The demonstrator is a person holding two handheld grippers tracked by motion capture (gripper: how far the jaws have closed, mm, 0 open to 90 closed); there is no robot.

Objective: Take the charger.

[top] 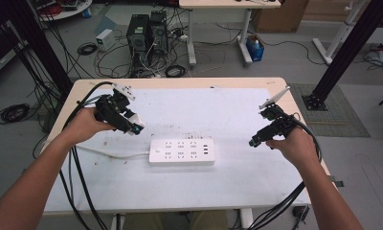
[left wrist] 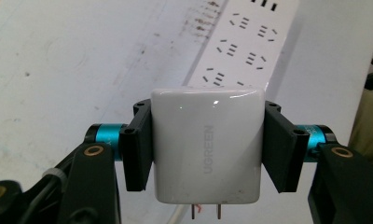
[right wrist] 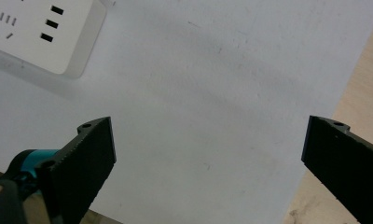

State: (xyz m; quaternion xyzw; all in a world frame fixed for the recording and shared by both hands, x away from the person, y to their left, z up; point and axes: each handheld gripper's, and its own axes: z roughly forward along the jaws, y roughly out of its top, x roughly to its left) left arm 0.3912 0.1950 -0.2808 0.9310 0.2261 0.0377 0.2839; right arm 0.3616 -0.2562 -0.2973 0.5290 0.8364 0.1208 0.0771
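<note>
1. We see a surface [top: 237, 182] under a white sheet.
2. A white power strip [top: 182, 151] lies mid-sheet.
3. Our left hand-held gripper [left wrist: 207, 149] clamps a white UGREEN charger [left wrist: 207, 144] above the sheet, near the strip's left end.
4. Our right hand-held gripper [right wrist: 208, 158] gapes wide, holding nothing.

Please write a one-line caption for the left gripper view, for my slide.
Left gripper clamps a white square UGREEN charger above a white plastic power strip.
</note>
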